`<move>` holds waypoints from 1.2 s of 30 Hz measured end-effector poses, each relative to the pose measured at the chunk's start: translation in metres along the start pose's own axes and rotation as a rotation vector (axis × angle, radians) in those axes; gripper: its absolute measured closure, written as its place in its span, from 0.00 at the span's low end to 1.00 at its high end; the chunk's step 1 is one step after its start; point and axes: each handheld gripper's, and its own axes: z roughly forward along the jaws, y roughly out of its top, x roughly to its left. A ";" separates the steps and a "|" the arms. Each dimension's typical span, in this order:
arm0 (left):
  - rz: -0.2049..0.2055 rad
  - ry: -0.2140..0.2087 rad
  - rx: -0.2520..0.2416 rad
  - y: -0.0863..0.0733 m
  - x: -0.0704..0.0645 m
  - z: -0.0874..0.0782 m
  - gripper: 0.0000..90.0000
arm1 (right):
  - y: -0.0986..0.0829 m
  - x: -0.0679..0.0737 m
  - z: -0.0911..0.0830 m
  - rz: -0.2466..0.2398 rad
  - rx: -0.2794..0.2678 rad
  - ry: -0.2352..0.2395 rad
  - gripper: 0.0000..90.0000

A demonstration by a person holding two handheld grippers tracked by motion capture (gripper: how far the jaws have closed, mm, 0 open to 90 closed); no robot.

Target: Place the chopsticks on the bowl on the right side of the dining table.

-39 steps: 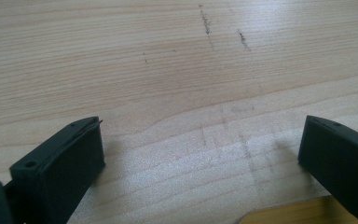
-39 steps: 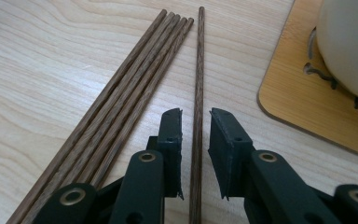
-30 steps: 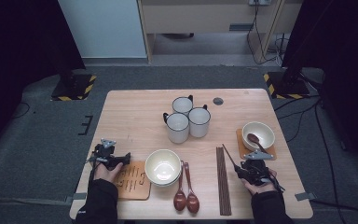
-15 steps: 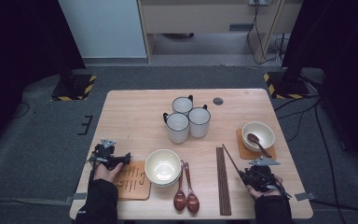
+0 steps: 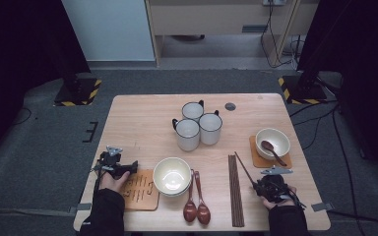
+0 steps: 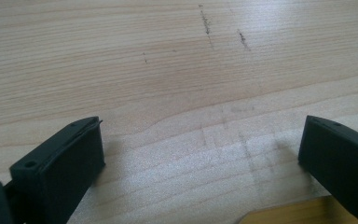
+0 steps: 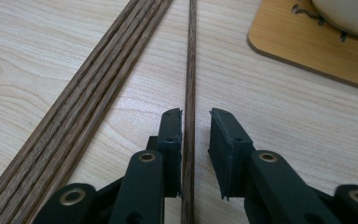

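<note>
My right gripper (image 5: 257, 186) rests near the table's front right. A single dark wooden chopstick (image 7: 189, 70) lies between its jaws. It touches the left jaw, with a small gap to the right jaw, so this gripper (image 7: 196, 114) is narrowly open. The chopstick (image 5: 243, 168) slants away from a bundle of several chopsticks (image 5: 235, 189) lying to its left. At the front left, my left gripper (image 5: 128, 168) sits beside a wooden coaster (image 5: 140, 189). Its jaws (image 6: 200, 135) stand wide open over bare table with nothing between them.
A cream bowl (image 5: 172, 175) overlaps the left coaster, with two brown spoons (image 5: 196, 206) to its right. Three white mugs (image 5: 197, 125) stand mid-table. A bowl holding a spoon (image 5: 272, 142) sits on a coaster (image 7: 307, 46) at the right.
My right gripper has drawn back toward the near edge, along the single chopstick. The left gripper has stayed in place.
</note>
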 end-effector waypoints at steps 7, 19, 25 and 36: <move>0.000 0.000 0.000 0.000 0.000 0.000 0.00 | 0.000 0.001 0.002 -0.010 0.014 -0.002 0.87; 0.000 0.000 0.000 0.000 0.000 0.000 0.00 | 0.001 0.001 0.004 -0.019 0.028 -0.008 0.94; 0.000 0.000 0.000 0.000 0.000 0.000 0.00 | 0.001 -0.001 0.004 -0.002 0.032 0.002 0.94; 0.000 0.000 0.000 0.000 0.000 0.000 0.00 | 0.005 -0.005 -0.006 0.019 -0.008 0.030 0.94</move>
